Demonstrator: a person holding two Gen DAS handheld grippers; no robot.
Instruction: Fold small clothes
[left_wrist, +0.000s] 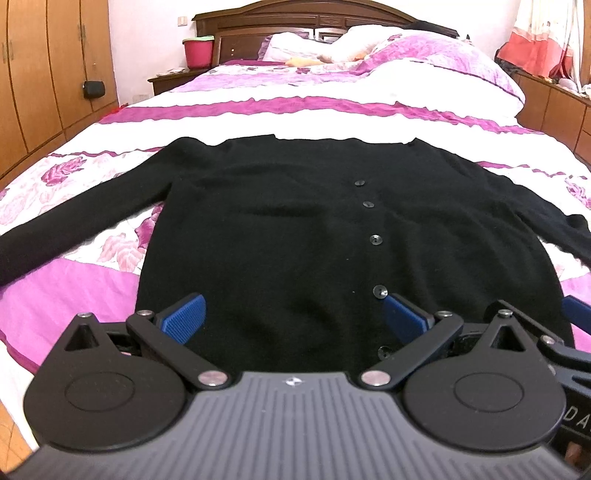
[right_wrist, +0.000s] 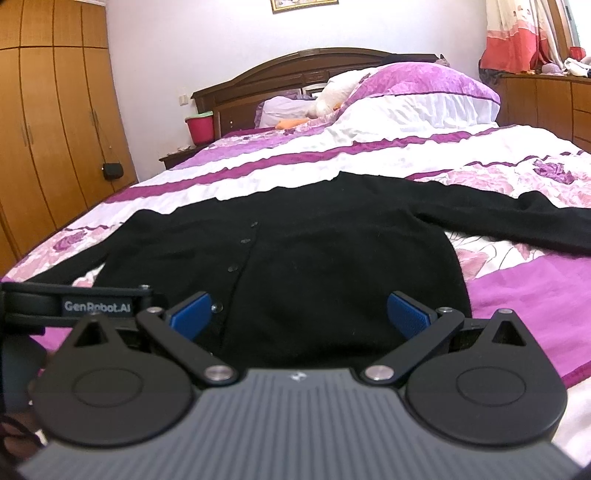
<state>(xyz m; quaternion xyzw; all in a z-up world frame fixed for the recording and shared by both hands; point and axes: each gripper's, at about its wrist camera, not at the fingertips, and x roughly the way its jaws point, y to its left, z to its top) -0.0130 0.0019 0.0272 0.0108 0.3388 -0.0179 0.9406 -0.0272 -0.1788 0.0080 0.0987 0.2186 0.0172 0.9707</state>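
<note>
A black buttoned cardigan (left_wrist: 288, 229) lies flat on the bed, front up, hem toward me and both sleeves spread out to the sides. My left gripper (left_wrist: 293, 317) hovers open over the hem's left half, blue pads wide apart with nothing between them. In the right wrist view the same cardigan (right_wrist: 332, 266) fills the middle, its button row left of centre. My right gripper (right_wrist: 301, 315) is open too, over the hem's right half, holding nothing. Part of the left gripper's body (right_wrist: 74, 304) shows at the left edge of that view.
The bed has a pink, purple and white floral cover (left_wrist: 332, 103) with pillows (right_wrist: 417, 96) at a dark wooden headboard. A red bucket (left_wrist: 198, 51) stands on a nightstand. Wooden wardrobes (left_wrist: 44, 74) line the left; a low cabinet (right_wrist: 554, 103) runs along the right.
</note>
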